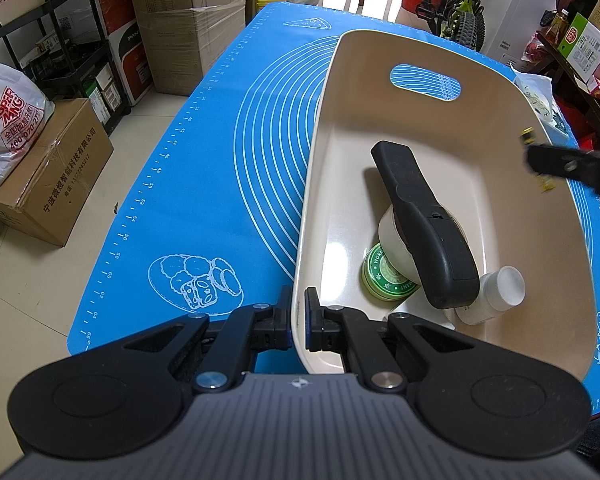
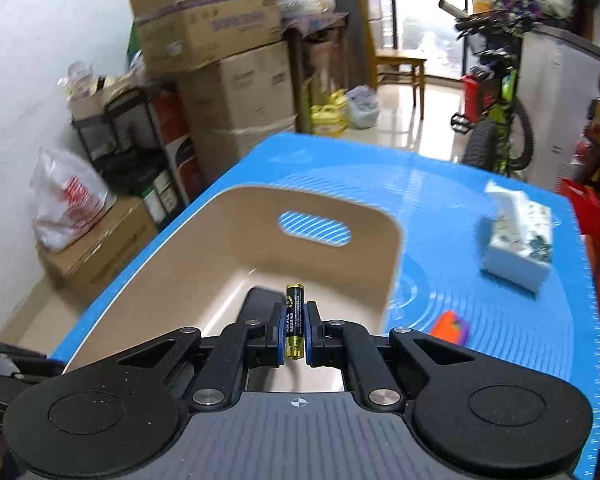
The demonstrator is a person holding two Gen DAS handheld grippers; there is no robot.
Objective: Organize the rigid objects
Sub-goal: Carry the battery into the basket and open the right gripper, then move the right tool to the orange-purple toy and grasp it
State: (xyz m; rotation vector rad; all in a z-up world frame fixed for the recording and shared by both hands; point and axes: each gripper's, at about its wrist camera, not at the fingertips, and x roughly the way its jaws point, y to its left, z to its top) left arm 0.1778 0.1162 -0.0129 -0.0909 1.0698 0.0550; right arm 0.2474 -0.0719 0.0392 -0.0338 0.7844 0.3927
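Observation:
A beige bin (image 1: 420,52) stands on the blue mat (image 1: 204,184). My left gripper (image 1: 299,312) is shut on the bin's near left rim. Inside the bin lie a black handled tool (image 1: 424,220), a green round tin (image 1: 384,276), a white roll (image 1: 396,244) and a small white bottle (image 1: 496,292). My right gripper (image 2: 295,322) is shut on a black and gold battery (image 2: 294,320) and holds it above the bin (image 2: 228,248). The right gripper also shows at the right edge of the left wrist view (image 1: 540,156). The black tool shows under it (image 2: 260,300).
A tissue pack (image 2: 516,236) and an orange and purple object (image 2: 452,326) lie on the mat right of the bin. Cardboard boxes (image 1: 188,20), a black shelf (image 1: 64,40), a white bag (image 1: 8,116) and a bicycle (image 1: 456,4) surround the table.

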